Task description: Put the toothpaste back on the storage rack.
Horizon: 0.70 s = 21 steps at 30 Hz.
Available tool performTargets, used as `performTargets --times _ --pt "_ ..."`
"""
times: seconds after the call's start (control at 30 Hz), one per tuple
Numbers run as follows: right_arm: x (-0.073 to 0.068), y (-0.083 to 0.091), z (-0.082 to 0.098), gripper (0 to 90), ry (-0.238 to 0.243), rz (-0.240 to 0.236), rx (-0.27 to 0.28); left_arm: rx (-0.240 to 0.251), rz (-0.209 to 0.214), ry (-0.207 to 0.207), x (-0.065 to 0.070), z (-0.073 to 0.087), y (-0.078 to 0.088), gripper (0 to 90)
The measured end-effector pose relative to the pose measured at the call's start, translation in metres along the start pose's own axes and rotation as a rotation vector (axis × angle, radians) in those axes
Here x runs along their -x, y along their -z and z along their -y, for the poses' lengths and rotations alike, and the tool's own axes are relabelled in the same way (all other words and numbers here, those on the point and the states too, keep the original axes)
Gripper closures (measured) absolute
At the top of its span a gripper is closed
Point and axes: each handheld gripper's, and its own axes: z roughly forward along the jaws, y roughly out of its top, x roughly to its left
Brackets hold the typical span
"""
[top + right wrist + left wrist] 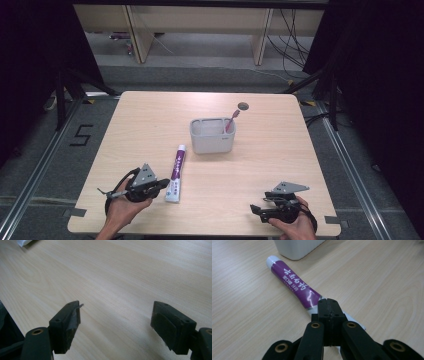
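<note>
**Left tongs pressed together at the toothpaste tube, right tongs spread over bare wood**

Taking the toothpaste tube (176, 174) as the landmark: it lies flat on the table (270, 150), purple with a white cap, its cap end pointing toward the far side and its flat white crimped end toward the person.

Left of the tube, at its near end, sit the left tongs (161, 184), held in the person's left hand (125, 205) and pointing across at the tube. In the left gripper view the left tongs (327, 302) have their two black jaws pressed flat against each other with nothing between them; the tips stand above the tube's lower end, and the tube (292, 285) runs away from them up and to the left. Whether the tips touch the tube I cannot tell.

Beyond the tube's cap and a little to its right stands a grey-white holder (212, 136), with a pink toothbrush (231, 120) leaning at its right end. The holder's wall (297, 248) shows just past the cap.

Well to the right of the tube, near the table's front edge, the right hand (295, 225) holds the right tongs (256, 209). In the right gripper view the right tongs (116, 315) are spread wide, with bare wood between the jaws.
</note>
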Motion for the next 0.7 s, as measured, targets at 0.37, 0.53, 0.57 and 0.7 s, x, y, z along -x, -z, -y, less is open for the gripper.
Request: performTargets --times 0.37,0.53,0.57,0.7 --pt "-0.001 -0.001 0.000 24.6 -0.017 -0.017 -0.005 -0.004 -0.001 -0.009 -0.007 -0.010 -0.012 89.8" --pt "-0.002 -0.001 0.000 24.6 -0.029 -0.033 -0.012 -0.005 -0.007 -0.010 -0.012 -0.013 -0.016 89.8" --pt "-0.002 -0.001 0.000 24.6 -0.033 -0.039 -0.018 0.002 -0.007 -0.010 -0.014 -0.014 -0.018 89.8" --pt "0.001 -0.001 0.000 24.6 -0.021 -0.044 -0.016 -0.004 0.000 -0.015 -0.015 -0.020 -0.025 89.8"
